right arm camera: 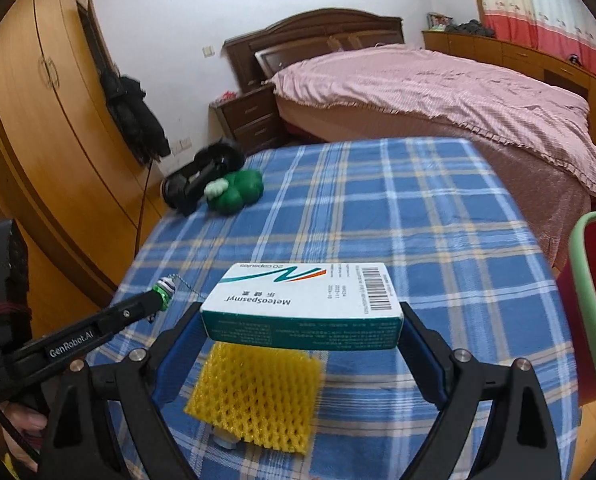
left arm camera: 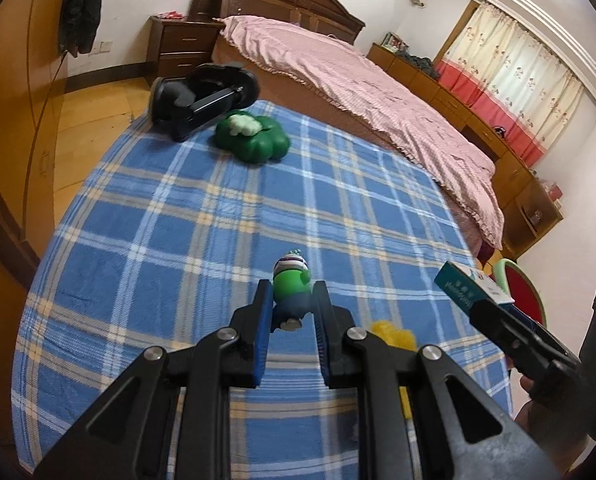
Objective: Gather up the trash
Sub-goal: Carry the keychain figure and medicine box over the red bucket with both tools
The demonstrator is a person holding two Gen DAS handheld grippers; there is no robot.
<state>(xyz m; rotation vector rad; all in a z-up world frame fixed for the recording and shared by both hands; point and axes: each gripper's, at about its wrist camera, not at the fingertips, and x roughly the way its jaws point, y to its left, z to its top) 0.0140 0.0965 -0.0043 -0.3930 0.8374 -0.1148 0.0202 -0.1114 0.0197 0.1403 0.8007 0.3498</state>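
Both grippers are loaded, nothing binned yet by the look of it.

Right gripper (right arm camera: 302,320): jaws wide, clamped across the long ends of a white-and-teal cardboard medicine box (right arm camera: 304,304), held clear of the blue plaid cloth (right arm camera: 378,208), centre of the right wrist frame. In the left wrist view the same box sits at right edge. I judge it light, hollow and crushable: end-to-end grip is fine, but squeeze too hard and the carton buckles. Smooth card, could slip if tilted.

Left gripper (left arm camera: 292,304): fingers nearly closed, pinching a small green plastic figurine with a striped cap (left arm camera: 291,280), lower centre of the left wrist frame. Rigid, light and rounded, so it may pivot in the pads. Grip is at its body, which looks OK.

Still on the cloth: a yellow foam mesh fruit sleeve (right arm camera: 254,396), lower centre of the right wrist frame, directly below the box. Very soft, springy and almost weightless; take it at an edge or pinch it flat through the middle, since it will compress a lot.

Upper left of both frames: a green clover-shaped soft cushion (left arm camera: 254,138) with a pale lump on top, touching a black device (left arm camera: 202,96).

Red bin with a green rim (right arm camera: 594,300) at right edge of the right wrist frame, probably the drop target.
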